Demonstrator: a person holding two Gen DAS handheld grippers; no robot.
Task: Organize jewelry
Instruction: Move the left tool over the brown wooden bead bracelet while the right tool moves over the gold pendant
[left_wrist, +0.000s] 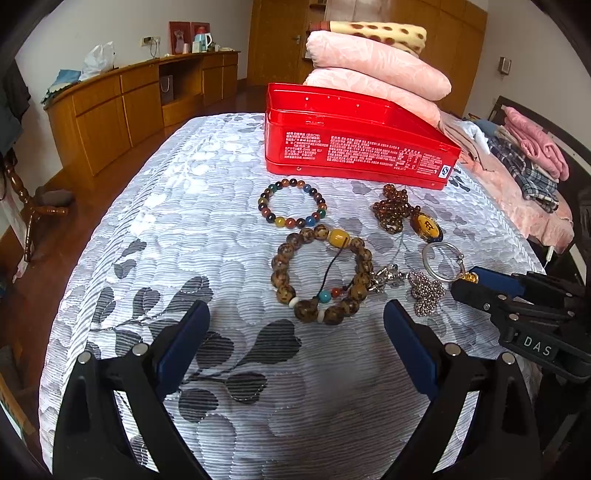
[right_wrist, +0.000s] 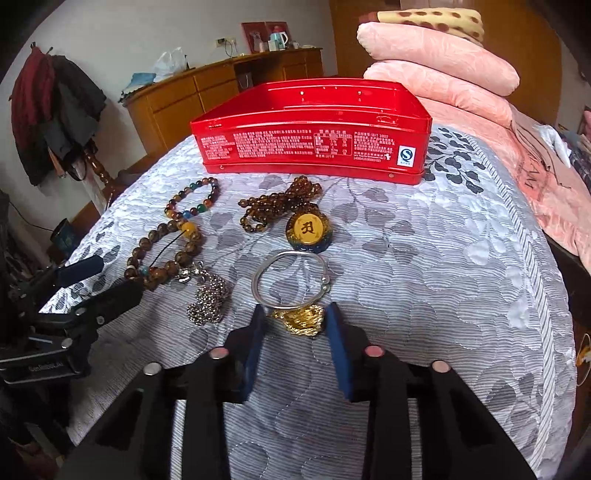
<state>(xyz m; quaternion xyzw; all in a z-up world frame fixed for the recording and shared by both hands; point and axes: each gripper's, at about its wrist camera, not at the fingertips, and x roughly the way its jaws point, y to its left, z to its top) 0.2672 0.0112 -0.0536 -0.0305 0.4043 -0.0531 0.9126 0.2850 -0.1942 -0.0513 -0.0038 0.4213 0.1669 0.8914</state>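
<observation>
An open red tin box (left_wrist: 354, 155) (right_wrist: 314, 147) stands on the grey leaf-patterned bedspread. In front of it lie a multicoloured bead bracelet (left_wrist: 292, 202) (right_wrist: 192, 201), a large brown bead bracelet (left_wrist: 321, 275) (right_wrist: 162, 254), an amber bead necklace with a yellow pendant (left_wrist: 426, 227) (right_wrist: 308, 229), a silver bangle (left_wrist: 441, 260) (right_wrist: 290, 280), a silver chain (left_wrist: 424, 291) (right_wrist: 210, 299) and a gold piece (right_wrist: 301, 319). My left gripper (left_wrist: 295, 321) is open, just short of the brown bracelet. My right gripper (right_wrist: 295, 314) has its fingers on either side of the gold piece, touching or nearly so.
Folded pink quilts (left_wrist: 380, 70) (right_wrist: 443, 70) are stacked behind the box. Clothes (left_wrist: 532, 158) lie on the bed's right side. A wooden cabinet (left_wrist: 129, 103) lines the far wall. A coat stand (right_wrist: 55, 110) is to the left of the bed.
</observation>
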